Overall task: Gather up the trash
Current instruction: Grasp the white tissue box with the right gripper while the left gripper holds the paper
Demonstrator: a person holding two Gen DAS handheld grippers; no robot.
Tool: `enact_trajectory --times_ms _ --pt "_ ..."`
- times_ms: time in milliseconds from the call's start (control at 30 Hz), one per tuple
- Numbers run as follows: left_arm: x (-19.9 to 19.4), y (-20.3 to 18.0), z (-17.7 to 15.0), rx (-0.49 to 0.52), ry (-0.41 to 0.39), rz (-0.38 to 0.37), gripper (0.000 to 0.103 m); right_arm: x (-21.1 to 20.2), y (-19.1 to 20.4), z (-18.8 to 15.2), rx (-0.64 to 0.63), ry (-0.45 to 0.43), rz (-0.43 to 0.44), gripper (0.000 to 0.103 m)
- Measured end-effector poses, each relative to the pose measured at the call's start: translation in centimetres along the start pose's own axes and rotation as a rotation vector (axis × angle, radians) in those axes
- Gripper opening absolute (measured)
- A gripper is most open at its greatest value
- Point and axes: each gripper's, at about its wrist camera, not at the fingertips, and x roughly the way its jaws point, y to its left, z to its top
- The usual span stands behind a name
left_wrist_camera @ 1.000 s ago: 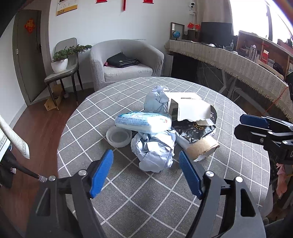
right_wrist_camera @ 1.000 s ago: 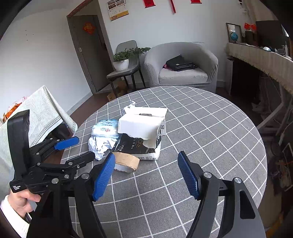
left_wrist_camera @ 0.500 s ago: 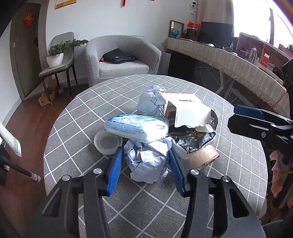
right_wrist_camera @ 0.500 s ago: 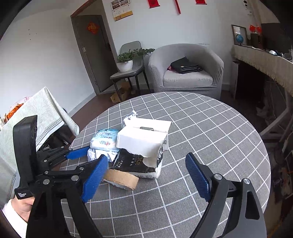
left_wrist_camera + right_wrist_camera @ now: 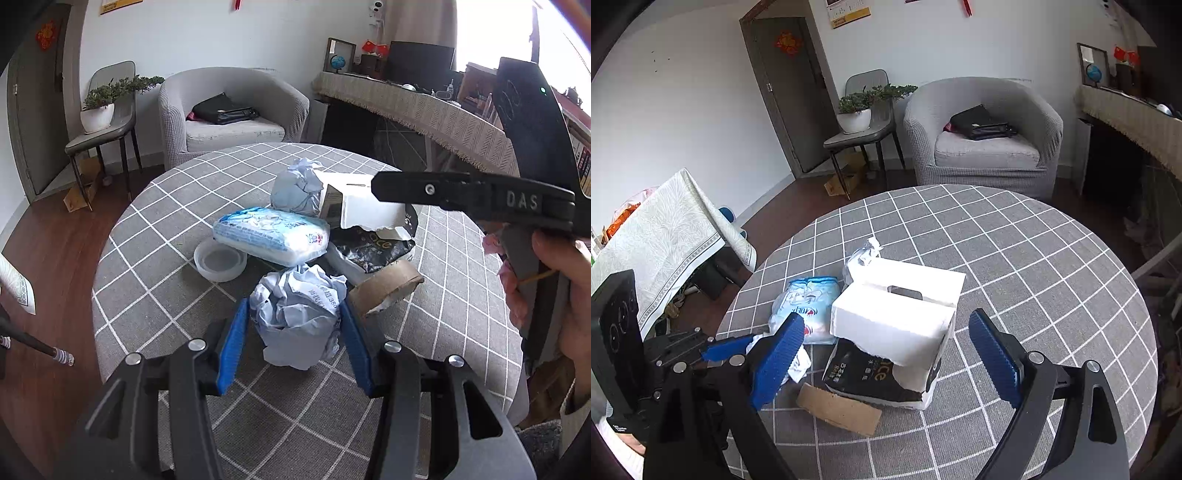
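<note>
A pile of trash lies on the round checked table (image 5: 155, 295). My left gripper (image 5: 295, 343) is shut on a crumpled pale blue paper ball (image 5: 299, 314), both pads pressed against its sides. Behind it lie a blue and white tissue pack (image 5: 269, 236), a clear plastic lid (image 5: 220, 260), a tied plastic bag (image 5: 297, 188), a torn white box (image 5: 365, 210) with a black bag inside, and a cardboard tape ring (image 5: 384, 290). My right gripper (image 5: 886, 358) is open and empty above the torn white box (image 5: 897, 314). The tape ring (image 5: 838, 408) lies below it.
A grey armchair (image 5: 982, 140) with a black bag stands behind the table. A chair with a potted plant (image 5: 855, 114) stands by the door. A cloth-covered table (image 5: 657, 240) is to the left. A long counter (image 5: 424, 110) runs along the right.
My left gripper moved forward and closed on the crumpled paper ball. My right gripper moved forward over the white box and stayed open.
</note>
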Motion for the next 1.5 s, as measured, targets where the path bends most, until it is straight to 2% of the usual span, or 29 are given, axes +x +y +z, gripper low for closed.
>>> enact_trajectory --times_ms 200,400,533,1233,1267,1333,1500 --pt "-0.6 0.6 -0.1 -0.012 -0.005 -0.025 0.053 1.5 0.2 0.5 -0.027 0.034 -0.012 0.097" --pt "-1.2 1.2 -0.2 -0.023 -0.011 -0.034 0.053 2.5 0.6 0.5 -0.037 0.044 -0.021 0.098" --pt "-1.5 1.9 -0.3 -0.041 -0.009 -0.051 0.053 3.2 1.2 0.6 -0.059 0.058 -0.059 0.098" --pt "-2.2 2.4 -0.7 -0.030 -0.007 -0.063 0.053 4.8 -0.3 1.2 0.061 0.052 -0.123 0.098" --pt "-2.1 2.3 -0.7 -0.029 -0.007 -0.063 0.053 4.8 -0.3 1.2 0.068 0.050 -0.124 0.097" --pt "-2.2 2.3 -0.8 -0.028 -0.007 -0.067 0.053 4.9 -0.4 1.2 0.079 0.052 -0.128 0.087" --pt "-2.9 2.6 -0.9 -0.031 -0.021 -0.075 0.053 4.6 -0.4 1.3 0.078 0.040 -0.151 0.083"
